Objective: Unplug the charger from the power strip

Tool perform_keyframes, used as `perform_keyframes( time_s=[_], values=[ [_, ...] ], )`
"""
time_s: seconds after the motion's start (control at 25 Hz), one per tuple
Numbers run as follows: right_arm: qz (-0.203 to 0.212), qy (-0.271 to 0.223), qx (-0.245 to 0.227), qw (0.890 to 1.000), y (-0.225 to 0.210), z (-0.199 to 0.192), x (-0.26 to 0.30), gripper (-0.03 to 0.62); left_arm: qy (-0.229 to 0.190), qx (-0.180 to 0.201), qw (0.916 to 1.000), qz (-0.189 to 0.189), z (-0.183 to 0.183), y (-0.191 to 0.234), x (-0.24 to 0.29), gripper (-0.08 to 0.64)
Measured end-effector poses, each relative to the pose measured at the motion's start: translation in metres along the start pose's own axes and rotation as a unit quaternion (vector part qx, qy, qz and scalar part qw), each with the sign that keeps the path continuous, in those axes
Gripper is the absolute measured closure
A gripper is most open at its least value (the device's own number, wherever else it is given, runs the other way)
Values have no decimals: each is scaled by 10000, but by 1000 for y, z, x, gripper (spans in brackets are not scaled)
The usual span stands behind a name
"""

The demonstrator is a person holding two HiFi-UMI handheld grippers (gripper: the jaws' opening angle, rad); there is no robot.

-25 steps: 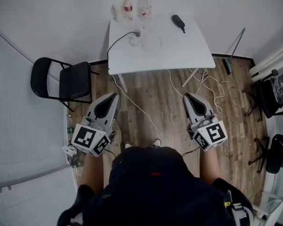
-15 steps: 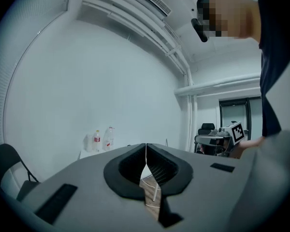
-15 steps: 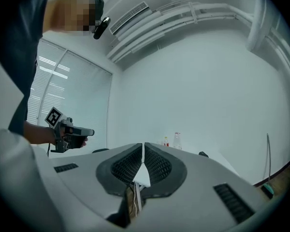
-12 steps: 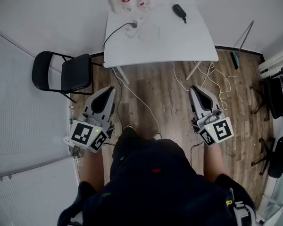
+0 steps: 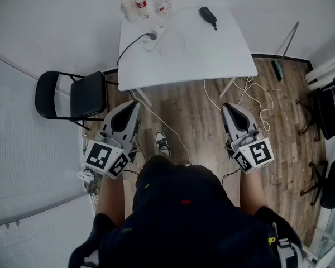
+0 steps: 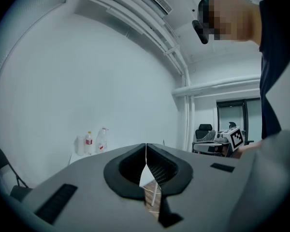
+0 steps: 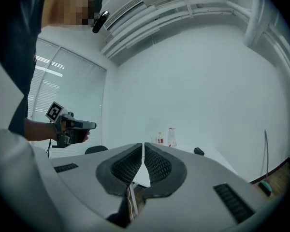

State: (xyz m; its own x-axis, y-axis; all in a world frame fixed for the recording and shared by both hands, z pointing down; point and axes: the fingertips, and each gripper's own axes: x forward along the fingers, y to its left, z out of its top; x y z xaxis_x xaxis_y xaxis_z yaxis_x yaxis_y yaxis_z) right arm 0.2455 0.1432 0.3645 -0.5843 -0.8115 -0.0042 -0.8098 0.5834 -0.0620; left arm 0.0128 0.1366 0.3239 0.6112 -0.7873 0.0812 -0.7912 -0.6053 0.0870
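Note:
A white power strip (image 5: 158,34) lies on the far left part of the white table (image 5: 212,54). A black charger plug (image 5: 152,37) sits in it, and its black cable (image 5: 125,49) runs off the table's left edge. Both grippers are held level over the wooden floor, well short of the table. My left gripper (image 5: 135,107) (image 6: 146,151) is shut and empty. The jaws of my right gripper (image 5: 225,108) (image 7: 143,151) also meet with nothing between them. Through the right gripper view the table shows far ahead.
Two bottles (image 5: 138,0) and a cup stand at the table's back left; a black object (image 5: 207,17) lies at its back right. A black folding chair (image 5: 72,96) is to the left. White cables (image 5: 251,96) trail on the floor; office chairs (image 5: 329,183) stand right.
The person has stepped toward the table, one shoe now showing on the floor. Both grippers came forward with the person and stayed shut.

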Motion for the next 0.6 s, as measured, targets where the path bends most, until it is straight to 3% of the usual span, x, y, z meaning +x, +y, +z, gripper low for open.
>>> perform_keyframes(
  time_s=[0.28, 0.6],
  values=[
    [-174, 80, -37, 9998, -27, 2, 49, 561, -116, 38, 9999, -96, 17, 47, 49, 537],
    [-168, 208, -147, 9995, -23, 13, 148, 560, -62, -238, 9997, 66, 23, 150, 75, 537]
  ],
)
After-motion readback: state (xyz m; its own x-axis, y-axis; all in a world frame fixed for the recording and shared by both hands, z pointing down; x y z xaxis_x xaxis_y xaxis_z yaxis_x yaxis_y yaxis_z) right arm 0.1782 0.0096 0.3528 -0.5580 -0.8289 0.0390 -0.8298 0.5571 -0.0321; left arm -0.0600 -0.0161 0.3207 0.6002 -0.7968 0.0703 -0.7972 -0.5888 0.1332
